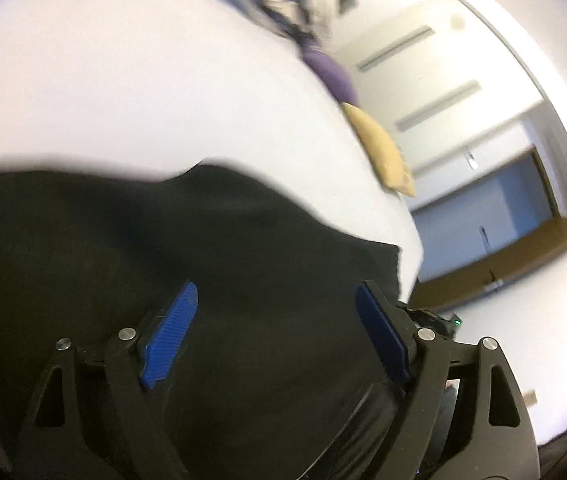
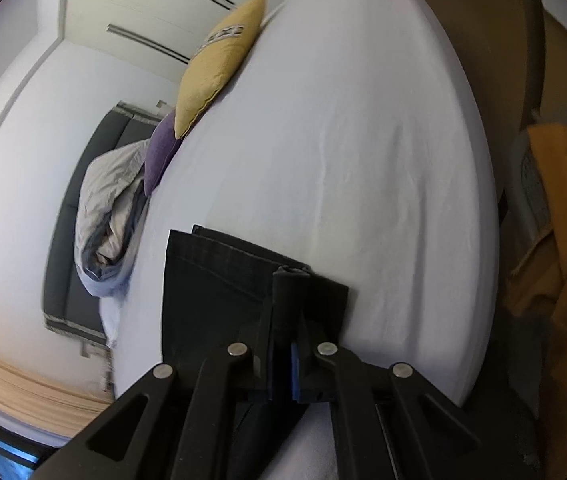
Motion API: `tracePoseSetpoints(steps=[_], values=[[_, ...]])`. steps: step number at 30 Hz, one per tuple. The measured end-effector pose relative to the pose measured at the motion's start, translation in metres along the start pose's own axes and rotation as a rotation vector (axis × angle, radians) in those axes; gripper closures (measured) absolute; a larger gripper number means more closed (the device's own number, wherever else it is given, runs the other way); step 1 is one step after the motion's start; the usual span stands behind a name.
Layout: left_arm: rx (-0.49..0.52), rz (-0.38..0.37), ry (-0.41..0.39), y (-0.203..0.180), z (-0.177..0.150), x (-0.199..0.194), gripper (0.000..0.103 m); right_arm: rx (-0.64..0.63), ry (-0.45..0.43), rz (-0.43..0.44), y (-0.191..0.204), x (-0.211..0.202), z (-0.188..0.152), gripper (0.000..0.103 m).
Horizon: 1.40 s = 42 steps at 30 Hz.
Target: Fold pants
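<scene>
The right gripper (image 2: 283,320) has its fingers pinched together on an edge of the black pants (image 2: 219,292), whose folded panel runs forward and to the left of the fingertips over the white bed (image 2: 363,140). The left gripper (image 1: 275,312) hangs with its blue pads (image 1: 171,336) wide apart, gripping nothing, the dark cloth spread directly beneath and ahead of them. The right hand has the hold, so the next fold likely pivots on it.

No writing, brand, number or sign can be read in either view. The yellow pillow (image 2: 219,64), toward eleven o'clock in the right wrist view, bears a grey patterned patch, too blurred to read.
</scene>
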<state>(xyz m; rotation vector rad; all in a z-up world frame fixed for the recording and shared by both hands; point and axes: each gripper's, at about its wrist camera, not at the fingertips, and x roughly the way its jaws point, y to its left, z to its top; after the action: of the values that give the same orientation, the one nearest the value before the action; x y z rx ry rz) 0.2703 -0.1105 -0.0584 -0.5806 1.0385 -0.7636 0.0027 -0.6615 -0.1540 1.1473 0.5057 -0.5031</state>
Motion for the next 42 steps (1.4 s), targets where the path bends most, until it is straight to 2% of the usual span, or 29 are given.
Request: tracePoseSetpoints(steps=[2, 4, 7, 8, 9, 10, 11, 12, 13, 16, 17, 18, 20, 21, 23, 25, 26, 28, 29, 30, 31, 32, 33, 34, 35, 36, 38, 40, 42], values=[[0.086, -0.029, 0.048, -0.019, 0.018, 0.012, 0.022, 0.009, 0.004, 0.012, -0.003, 0.0, 0.001, 0.1], [0.183, -0.016, 0.168, -0.038, 0.03, 0.039, 0.024, 0.018, 0.007, 0.024, -0.007, 0.001, 0.001, 0.1], [0.243, 0.063, 0.319, -0.039, 0.041, 0.089, 0.056, 0.018, 0.01, 0.028, -0.007, 0.001, 0.002, 0.1], [0.243, 0.122, 0.335, -0.029, 0.047, 0.103, 0.067, 0.021, 0.011, 0.031, -0.008, 0.001, 0.003, 0.1], [0.229, 0.162, 0.348, -0.015, 0.051, 0.112, 0.071, 0.023, 0.012, 0.034, -0.009, 0.001, 0.003, 0.1], [0.205, 0.205, 0.347, 0.0, 0.057, 0.119, 0.081, 0.025, 0.013, 0.036, -0.009, 0.001, 0.004, 0.1], [0.17, 0.247, 0.323, 0.016, 0.063, 0.121, 0.099, 0.025, 0.014, 0.038, -0.01, 0.001, 0.004, 0.1], [0.124, 0.25, 0.299, 0.029, 0.072, 0.121, 0.101, 0.024, 0.013, 0.038, -0.01, 0.0, 0.004, 0.1], [0.105, 0.242, 0.274, 0.035, 0.078, 0.12, 0.101, 0.022, 0.012, 0.037, -0.01, 0.0, 0.004, 0.1], [0.123, 0.374, 0.18, 0.042, 0.097, 0.115, 0.101, 0.014, 0.009, 0.029, -0.008, 0.0, 0.003, 0.1], [0.105, 0.391, 0.157, 0.042, 0.103, 0.112, 0.101, 0.014, 0.008, 0.031, -0.009, -0.001, 0.003, 0.1], [0.102, 0.394, 0.127, 0.036, 0.107, 0.105, 0.101, 0.015, 0.008, 0.034, -0.009, -0.001, 0.003, 0.1], [0.153, 0.303, 0.091, 0.008, 0.104, 0.09, 0.101, 0.015, 0.008, 0.033, -0.008, -0.001, 0.003, 0.1], [0.175, 0.246, 0.104, -0.007, 0.1, 0.087, 0.101, 0.011, 0.007, 0.03, -0.007, 0.0, 0.002, 0.1], [0.247, 0.095, 0.221, -0.041, 0.076, 0.098, 0.101, 0.005, 0.004, 0.026, -0.006, -0.001, 0.002, 0.1], [0.342, 0.03, 0.346, -0.067, 0.046, 0.123, 0.101, 0.009, 0.004, 0.03, -0.007, -0.002, 0.001, 0.1], [0.374, 0.019, 0.396, -0.074, 0.032, 0.136, 0.101, 0.011, 0.005, 0.031, -0.007, -0.002, 0.001, 0.1], [0.407, 0.105, 0.46, -0.074, 0.011, 0.172, 0.101, 0.016, 0.007, 0.035, -0.007, -0.002, 0.001, 0.1], [0.36, 0.128, 0.457, -0.064, 0.011, 0.186, 0.101, 0.018, 0.009, 0.037, -0.008, -0.002, 0.002, 0.1], [0.304, 0.098, 0.433, -0.052, 0.013, 0.186, 0.101, 0.02, 0.01, 0.041, -0.008, -0.003, 0.002, 0.1], [0.231, 0.078, 0.396, -0.041, 0.02, 0.184, 0.101, 0.022, 0.009, 0.047, -0.009, -0.003, 0.003, 0.1], [0.163, 0.095, 0.352, -0.031, 0.029, 0.181, 0.101, 0.022, 0.007, 0.051, -0.01, -0.003, 0.004, 0.1], [0.141, 0.116, 0.32, -0.028, 0.035, 0.178, 0.101, 0.021, 0.004, 0.051, -0.009, -0.003, 0.004, 0.1], [0.156, 0.189, 0.277, -0.031, 0.042, 0.174, 0.101, 0.016, 0.002, 0.05, -0.008, -0.003, 0.004, 0.1], [0.167, 0.226, 0.26, -0.036, 0.046, 0.172, 0.101, 0.008, 0.0, 0.048, -0.007, -0.002, 0.004, 0.1], [0.179, 0.209, 0.263, -0.047, 0.048, 0.172, 0.101, 0.0, -0.002, 0.048, -0.006, -0.002, 0.004, 0.1], [0.261, 0.076, 0.333, -0.087, 0.036, 0.183, 0.101, 0.002, 0.0, 0.053, -0.008, -0.001, 0.004, 0.099], [0.354, -0.02, 0.437, -0.126, 0.016, 0.206, 0.101, 0.005, 0.001, 0.058, -0.008, -0.002, 0.003, 0.099], [0.41, -0.018, 0.508, -0.146, -0.001, 0.23, 0.101, 0.009, 0.002, 0.063, -0.01, -0.002, 0.004, 0.099]])
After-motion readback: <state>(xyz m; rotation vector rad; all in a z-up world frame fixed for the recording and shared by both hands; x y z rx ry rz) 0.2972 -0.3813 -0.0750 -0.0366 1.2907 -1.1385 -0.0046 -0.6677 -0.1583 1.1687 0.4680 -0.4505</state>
